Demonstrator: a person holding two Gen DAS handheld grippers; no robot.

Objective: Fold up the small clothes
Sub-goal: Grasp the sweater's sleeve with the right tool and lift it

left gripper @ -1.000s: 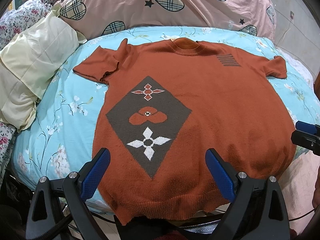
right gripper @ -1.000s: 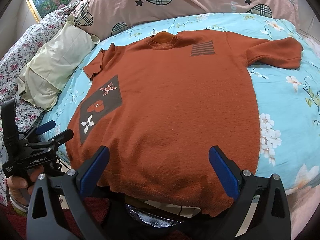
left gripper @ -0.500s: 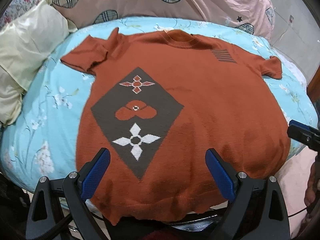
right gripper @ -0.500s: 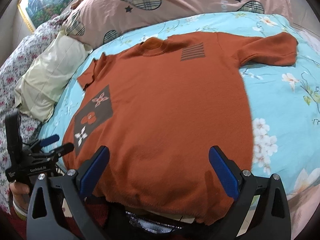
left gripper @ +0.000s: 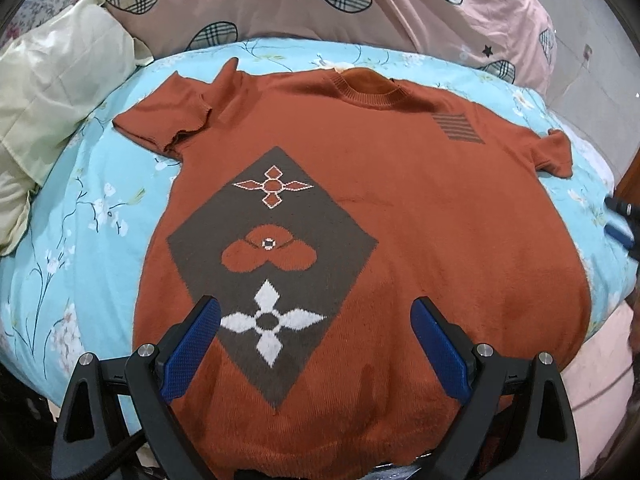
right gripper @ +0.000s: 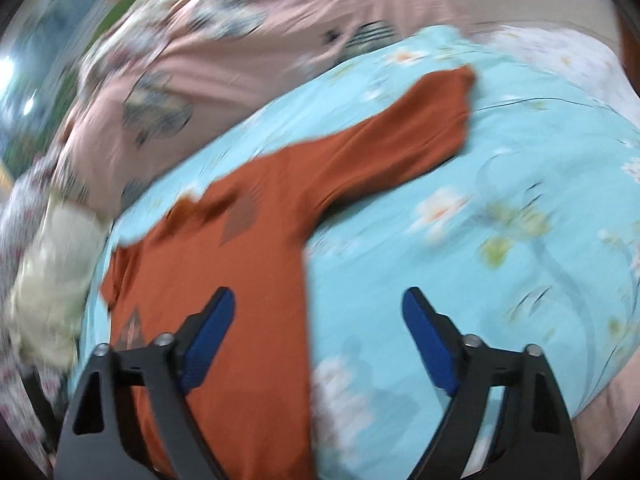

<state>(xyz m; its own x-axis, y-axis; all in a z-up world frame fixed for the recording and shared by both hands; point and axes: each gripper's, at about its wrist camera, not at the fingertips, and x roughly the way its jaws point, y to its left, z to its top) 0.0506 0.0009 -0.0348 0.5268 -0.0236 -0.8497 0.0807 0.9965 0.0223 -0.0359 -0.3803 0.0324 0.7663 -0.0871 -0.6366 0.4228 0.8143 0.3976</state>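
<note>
On the bed, a rust sweater lies flat, unfolded. Left tongs hover wide and empty over its hem; right tongs, empty, have just been narrowing beside its edge. Risk: a hurried, blurred approach pinches bedsheet too.

The orange sweater is matt, fine-ribbed knit. The floral bedsheet is smooth cloth. The left gripper has matt black plastic arms and textured blue pads.
</note>
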